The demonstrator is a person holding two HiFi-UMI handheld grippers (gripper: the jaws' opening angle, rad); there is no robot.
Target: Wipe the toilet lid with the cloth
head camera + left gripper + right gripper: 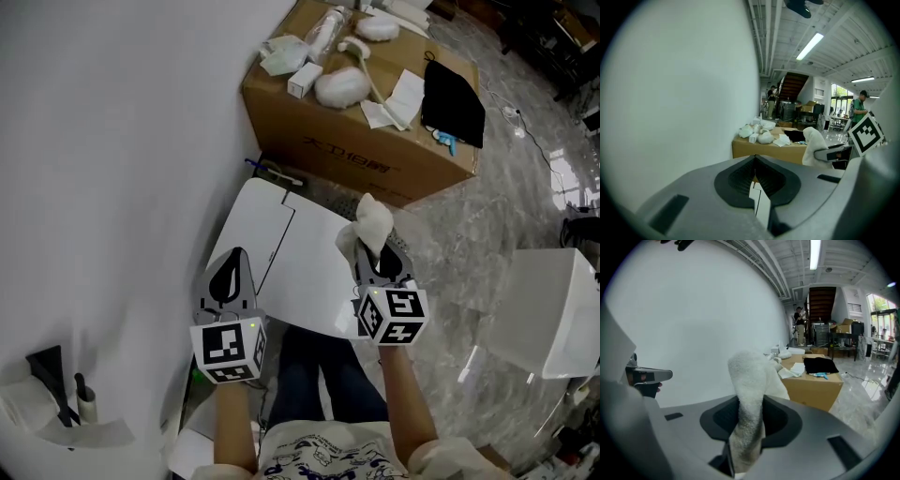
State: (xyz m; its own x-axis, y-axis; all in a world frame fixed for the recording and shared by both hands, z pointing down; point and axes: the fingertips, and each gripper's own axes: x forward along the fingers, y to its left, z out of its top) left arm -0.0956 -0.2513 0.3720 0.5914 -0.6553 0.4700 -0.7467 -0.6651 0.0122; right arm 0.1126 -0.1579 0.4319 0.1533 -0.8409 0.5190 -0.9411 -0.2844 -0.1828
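A white wall [112, 187] and a grey marbled floor [469, 244] frame the scene. A cardboard box [366, 155] stands against the wall beyond the toilet, strewn with white bundles and one black item [454, 103] that I cannot identify. In the head view the white toilet lid [281, 253] lies shut beneath both grippers, its near edge cut off by the wearer's dark trouser legs [319, 375].

The left gripper [233, 258] hangs over the lid's left part with its jaws brought together on nothing. In the left gripper view only a thin strip of white shows through the slit below the pads. I cannot tell whether it touches the lid.

The right gripper [377, 255] is clamped on the cloth [373, 223], a pale towelling wad that stands up out of the jaws near the lid's right edge. In the right gripper view the cloth fills the gap and hides the lid behind it, so contact with the lid is unclear.

A white boxy object [553, 319] is cut off at the right edge. Dark tools [56, 384] at lower left are too dim to make out.
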